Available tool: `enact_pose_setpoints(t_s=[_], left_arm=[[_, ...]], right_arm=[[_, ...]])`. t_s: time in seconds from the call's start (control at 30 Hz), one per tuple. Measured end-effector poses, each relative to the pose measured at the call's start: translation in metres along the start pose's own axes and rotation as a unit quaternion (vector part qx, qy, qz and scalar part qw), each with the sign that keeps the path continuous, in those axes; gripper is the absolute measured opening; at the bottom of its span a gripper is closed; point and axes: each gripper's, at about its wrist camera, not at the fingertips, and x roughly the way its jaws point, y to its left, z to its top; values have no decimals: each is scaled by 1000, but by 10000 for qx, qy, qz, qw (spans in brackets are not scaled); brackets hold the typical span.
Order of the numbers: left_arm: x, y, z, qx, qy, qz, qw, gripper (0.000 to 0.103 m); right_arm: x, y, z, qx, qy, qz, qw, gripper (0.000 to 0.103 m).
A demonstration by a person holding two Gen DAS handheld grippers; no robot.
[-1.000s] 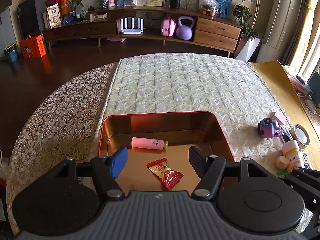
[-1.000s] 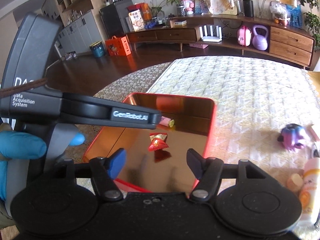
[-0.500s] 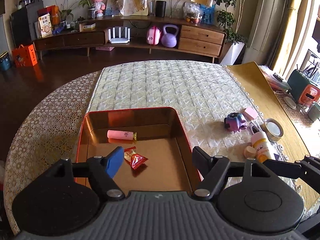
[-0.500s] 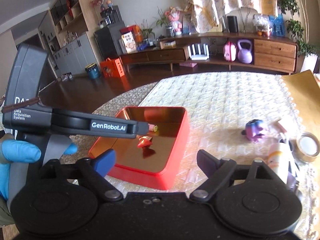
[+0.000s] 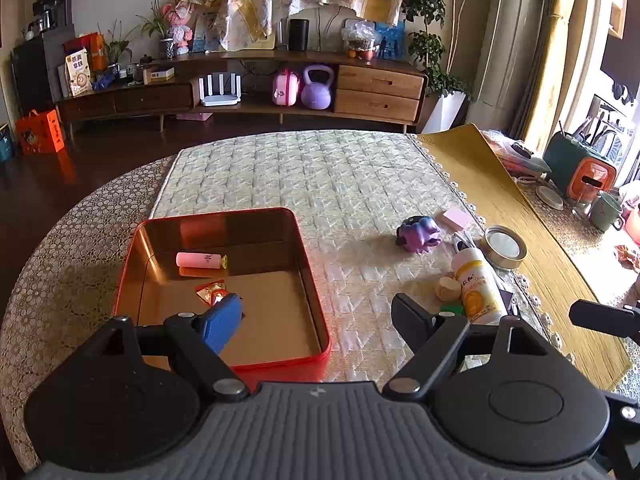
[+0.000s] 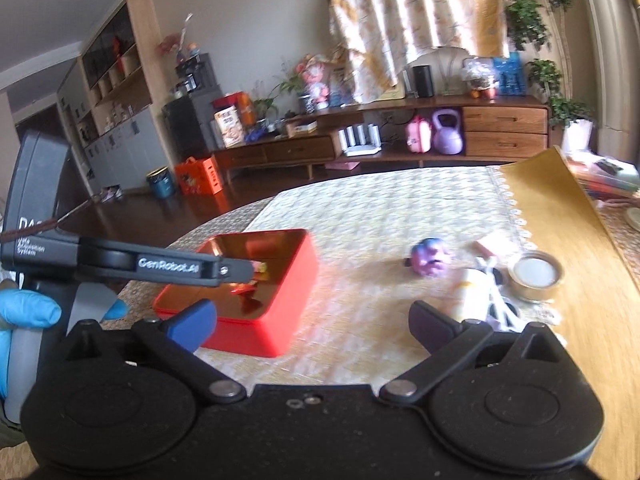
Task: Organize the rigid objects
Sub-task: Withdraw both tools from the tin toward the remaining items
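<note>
Far left on the table (image 5: 360,184): red tin (image 5: 128,276) already holding a pink tube (image 5: 198,259) and a red-wrapped candy (image 5: 210,291), with the left gripper (image 5: 316,318) above its near edge, jaws wide and empty. Further right, still unsorted: purple toy (image 5: 419,234), pink block (image 5: 457,218), tape roll (image 5: 503,247), white-and-yellow bottle (image 5: 478,286) and small beige cap (image 5: 449,288). Between placements by the look of it; right gripper (image 6: 312,320) also wide and empty, likely to reach for the cluster, close on one piece and carry it left into the tin.
</note>
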Motion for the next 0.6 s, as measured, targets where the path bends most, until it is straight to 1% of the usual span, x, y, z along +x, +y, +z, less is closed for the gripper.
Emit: enact_pose_setpoints(t_s=[0.13,0.23,0.37,0.47,0.6], left_arm=[[-1,-17,-7,86,-63,-9,9999,82],[1,-29,-13,128,-116,57,9998,86],[7,-42,-18,84,-82,-55,9999,87],[13,-51,-20,83,-56,-56,9999,87],[23,-65,-21,138,-17,-139,9998,87]], right_arm=[[-12,-18,-9,-6,-56,-277,9996,103],[-16,-31,-15,87,-50,-420,9991,103],[-21,-51,-21,194,-30,-658,9976,103],[-22,-65,-28,219,20,-857,9961,103],[-19,-80,-35,148,96,-959,9952,103]])
